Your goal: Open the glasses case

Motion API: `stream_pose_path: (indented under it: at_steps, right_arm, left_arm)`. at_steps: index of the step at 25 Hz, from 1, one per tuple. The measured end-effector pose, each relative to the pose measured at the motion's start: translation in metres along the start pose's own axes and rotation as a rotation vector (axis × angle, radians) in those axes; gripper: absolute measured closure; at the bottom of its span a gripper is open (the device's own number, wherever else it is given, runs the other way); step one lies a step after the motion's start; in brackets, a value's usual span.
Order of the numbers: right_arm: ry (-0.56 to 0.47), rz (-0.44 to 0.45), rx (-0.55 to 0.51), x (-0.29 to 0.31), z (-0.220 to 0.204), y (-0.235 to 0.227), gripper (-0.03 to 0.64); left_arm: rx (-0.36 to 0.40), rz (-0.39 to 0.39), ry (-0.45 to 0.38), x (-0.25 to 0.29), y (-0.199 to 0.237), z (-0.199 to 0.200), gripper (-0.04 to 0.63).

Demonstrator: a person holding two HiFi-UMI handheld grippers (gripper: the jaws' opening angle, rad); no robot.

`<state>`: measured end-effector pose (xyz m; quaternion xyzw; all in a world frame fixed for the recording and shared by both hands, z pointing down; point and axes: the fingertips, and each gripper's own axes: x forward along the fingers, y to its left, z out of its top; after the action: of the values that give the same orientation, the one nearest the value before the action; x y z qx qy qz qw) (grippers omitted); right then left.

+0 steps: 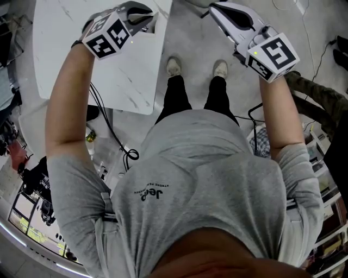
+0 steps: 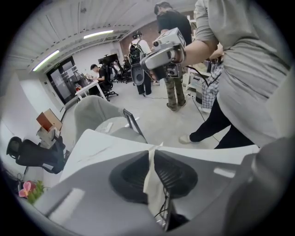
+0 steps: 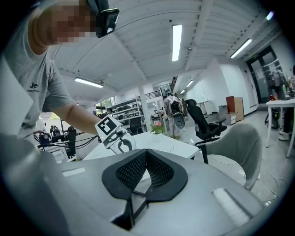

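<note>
No glasses case shows in any view. My left gripper (image 1: 145,17) hangs over the white marble table (image 1: 98,65), pointing steeply down. In the left gripper view its fingertips (image 2: 151,150) meet, with only a thin pale wedge between the pads and nothing in it. My right gripper (image 1: 213,7) is held over the floor to the right of the table, nearly level. Its black pads meet at the tips (image 3: 146,151), with nothing between them. The right gripper view also shows the left gripper (image 3: 115,136) above the table (image 3: 161,144).
The person's shoes (image 1: 174,66) stand on the grey floor beside the table's edge. Cables (image 1: 109,127) trail under the table. A grey chair (image 2: 94,113) sits behind the table, also seen as a grey chair (image 3: 237,143). Other people (image 2: 138,60) stand further off.
</note>
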<state>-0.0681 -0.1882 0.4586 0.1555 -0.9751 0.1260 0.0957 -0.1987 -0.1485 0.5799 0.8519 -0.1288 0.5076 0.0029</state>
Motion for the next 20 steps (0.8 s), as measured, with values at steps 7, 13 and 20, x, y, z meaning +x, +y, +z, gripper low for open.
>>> stream_pose_path:
  at_steps: [7,13,20]
  right_arm:
    - [0.002,-0.018,0.005,-0.002,-0.006,-0.007,0.614]
    - [0.005,-0.022,0.001,-0.004,-0.007,-0.006,0.614]
    - [0.009,-0.021,0.001,-0.005,-0.007,-0.005,0.614]
  left_arm:
    - [-0.004,0.062,-0.004,0.007,0.012,-0.002,0.508]
    - [-0.012,0.115,-0.013,0.011,0.018,-0.003,0.505]
    - [-0.029,0.171,-0.015,0.016,0.026,-0.003,0.505]
